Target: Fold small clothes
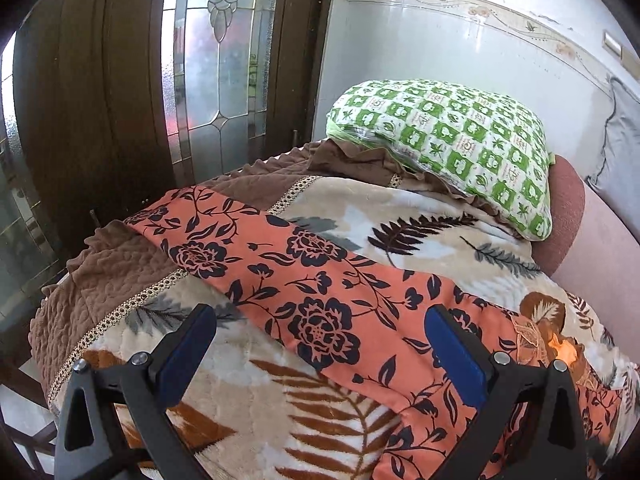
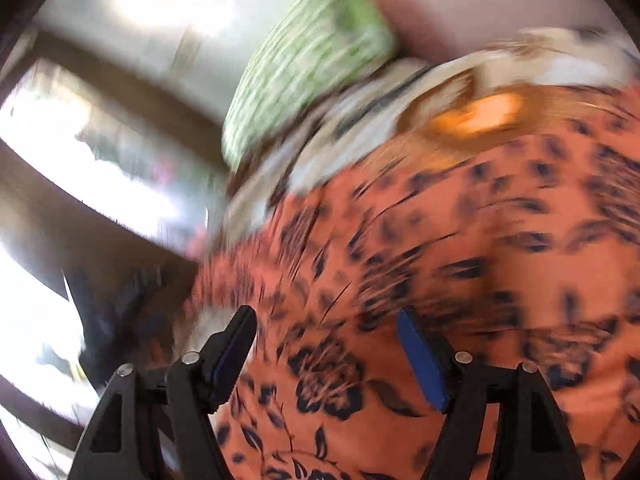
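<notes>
An orange garment with dark blue flowers lies as a long band across a leaf-print blanket on a bed. My left gripper hovers open just above its near part, blue pads wide apart, nothing between them. The right wrist view is blurred by motion. There the same orange garment fills the right and lower picture. My right gripper stands open over it, jaws apart, with the cloth lying beneath and no fold pinched. A darker orange-brown patch shows at the garment's far edge.
A green-and-white checked pillow rests at the head of the bed against a pink padded headboard. A brown quilted cover hangs over the left edge. A wooden door with leaded glass stands behind, a tiled wall to its right.
</notes>
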`<state>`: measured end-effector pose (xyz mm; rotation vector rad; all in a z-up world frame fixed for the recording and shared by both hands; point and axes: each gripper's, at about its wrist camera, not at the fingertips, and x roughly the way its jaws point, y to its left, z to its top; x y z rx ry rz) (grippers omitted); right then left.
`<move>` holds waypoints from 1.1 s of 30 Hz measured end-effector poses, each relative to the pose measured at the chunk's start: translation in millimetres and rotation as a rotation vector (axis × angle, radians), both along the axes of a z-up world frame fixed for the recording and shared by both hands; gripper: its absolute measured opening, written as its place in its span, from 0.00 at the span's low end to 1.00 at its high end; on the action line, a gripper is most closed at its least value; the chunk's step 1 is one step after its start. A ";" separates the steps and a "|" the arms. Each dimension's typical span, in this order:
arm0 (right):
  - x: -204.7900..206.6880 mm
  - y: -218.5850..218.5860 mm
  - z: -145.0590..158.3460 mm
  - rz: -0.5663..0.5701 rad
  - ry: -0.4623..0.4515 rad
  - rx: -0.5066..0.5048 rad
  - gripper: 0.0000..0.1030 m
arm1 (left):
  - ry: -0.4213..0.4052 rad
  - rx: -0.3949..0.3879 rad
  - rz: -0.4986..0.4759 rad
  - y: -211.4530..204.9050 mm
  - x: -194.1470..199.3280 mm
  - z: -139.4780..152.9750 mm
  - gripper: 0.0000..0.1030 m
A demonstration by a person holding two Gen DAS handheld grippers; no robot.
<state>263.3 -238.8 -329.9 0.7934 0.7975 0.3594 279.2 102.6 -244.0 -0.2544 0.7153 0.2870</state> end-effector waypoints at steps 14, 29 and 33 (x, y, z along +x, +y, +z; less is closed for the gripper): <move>56.8 -1.6 30.4 -0.016 -0.067 0.377 0.74 | 0.008 -0.006 0.038 15.4 2.6 -2.6 1.00; -6.3 -131.8 -53.3 -0.330 0.120 -0.144 0.41 | 0.114 -0.004 -0.389 -104.8 23.3 -39.3 1.00; -16.5 -160.7 -67.8 -0.354 0.204 -0.241 0.31 | 0.314 0.079 -0.372 -129.6 45.6 -87.7 1.00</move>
